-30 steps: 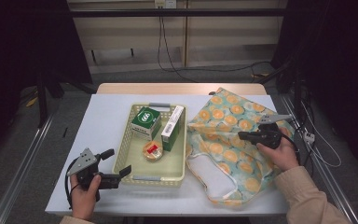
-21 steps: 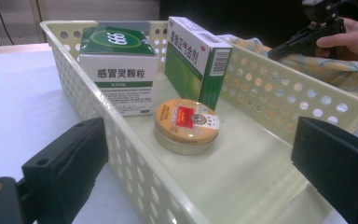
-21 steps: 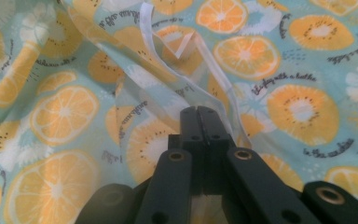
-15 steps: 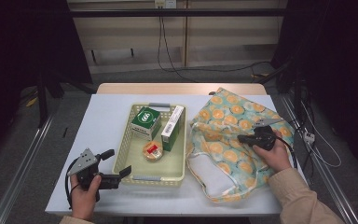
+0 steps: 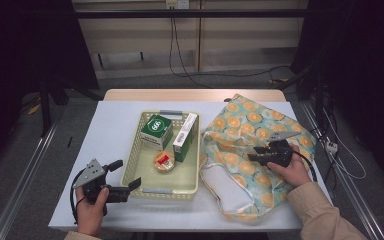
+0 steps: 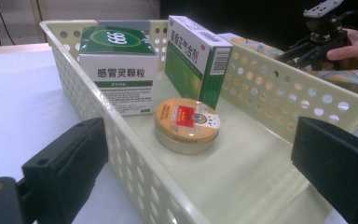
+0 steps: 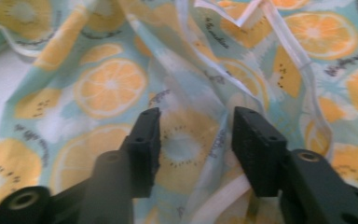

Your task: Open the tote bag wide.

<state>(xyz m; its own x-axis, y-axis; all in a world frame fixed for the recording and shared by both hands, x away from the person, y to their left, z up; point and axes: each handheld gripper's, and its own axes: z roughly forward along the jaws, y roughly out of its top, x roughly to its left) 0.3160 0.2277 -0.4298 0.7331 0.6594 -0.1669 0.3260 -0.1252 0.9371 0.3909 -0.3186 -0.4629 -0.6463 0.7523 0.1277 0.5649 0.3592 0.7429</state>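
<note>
Orange-print bag [image 7: 112,88] fabric between the released right tool [image 7: 195,140] hides what's beneath.

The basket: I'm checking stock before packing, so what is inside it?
The basket holds a green-topped white box, an upright green-and-white carton and a round gold tin. The floor beneath the boxes is hidden.

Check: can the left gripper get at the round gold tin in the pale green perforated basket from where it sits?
Probably yes. The left gripper is open, straddling the pale green perforated basket's near corner, and the round gold tin lies flat straight ahead with bare basket floor between. Only the wall needs clearing.
</note>
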